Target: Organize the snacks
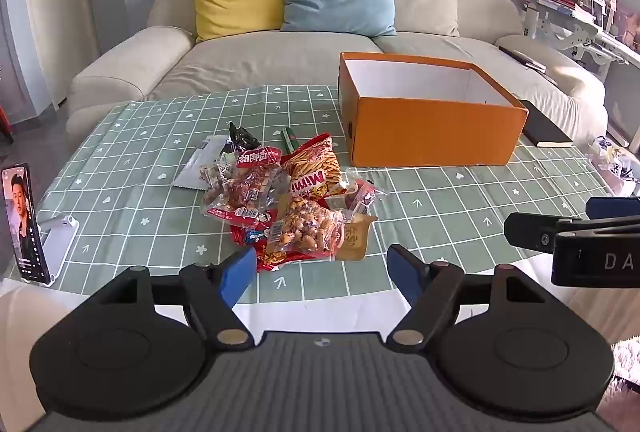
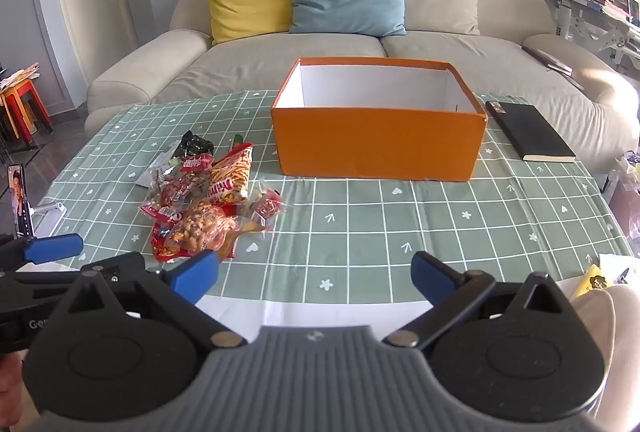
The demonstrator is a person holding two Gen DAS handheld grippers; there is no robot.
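On the green checked tablecloth (image 1: 120, 168) before a sofa (image 1: 280, 48), both grippers' fingers (image 1: 240, 272) (image 2: 432, 272) are spread, holding nothing.

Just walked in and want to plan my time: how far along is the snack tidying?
Nothing looks done: the open orange cardboard box shows only bare white walls inside. Nothing is in hand: the left gripper and right gripper are both open and hold nothing. The whole pile of crinkly snack packets on the green checked tablecloth remains.

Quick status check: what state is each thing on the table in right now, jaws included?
Orange box: open, empty.
Snack pile: loose on tablecloth, outside box.
Black notebook: closed, flat.
Phone: upright, screen on.
Left gripper: jaws open, empty.
Right gripper: jaws open, empty.
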